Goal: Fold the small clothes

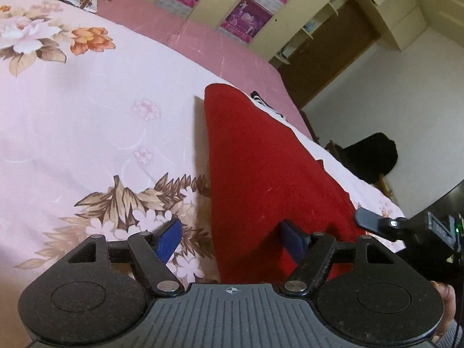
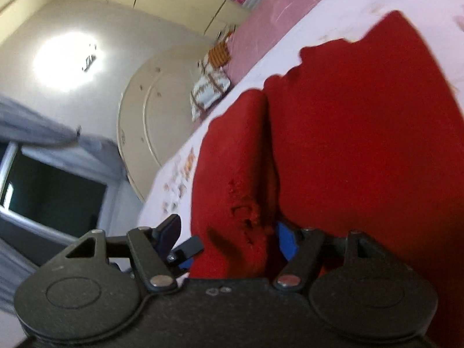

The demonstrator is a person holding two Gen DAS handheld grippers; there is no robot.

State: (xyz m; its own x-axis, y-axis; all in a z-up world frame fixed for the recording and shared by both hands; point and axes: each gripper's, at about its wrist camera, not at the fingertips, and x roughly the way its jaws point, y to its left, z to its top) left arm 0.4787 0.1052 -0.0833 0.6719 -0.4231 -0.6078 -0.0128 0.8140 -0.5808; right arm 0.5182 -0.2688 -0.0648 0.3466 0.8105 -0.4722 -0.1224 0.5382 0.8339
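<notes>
- Fingers of the left gripper point(image 1: 232, 236) stand spread wide and released: the left blue pad point(image 1: 168, 239) hangs over the flowered bedsheet point(image 1: 87, 121), clear of the cloth, and the right pad is tucked against the near edge of the red garment point(image 1: 261, 168), with nothing pinched
- Between and beyond those fingers the red garment lies on the bed as a long fuzzy strip, narrowing to a rounded end far ahead; its left edge is straight and casts a shadow on the sheet
- Right of the left fingers, the right gripper point(image 1: 374, 220) pokes in at the cloth's right edge
- Its own view shows the right gripper point(image 2: 229, 240) with jaws apart, red garment point(image 2: 333, 145) bunched between them in two thick folds with a crease; whether the pads press it I cannot tell
</notes>
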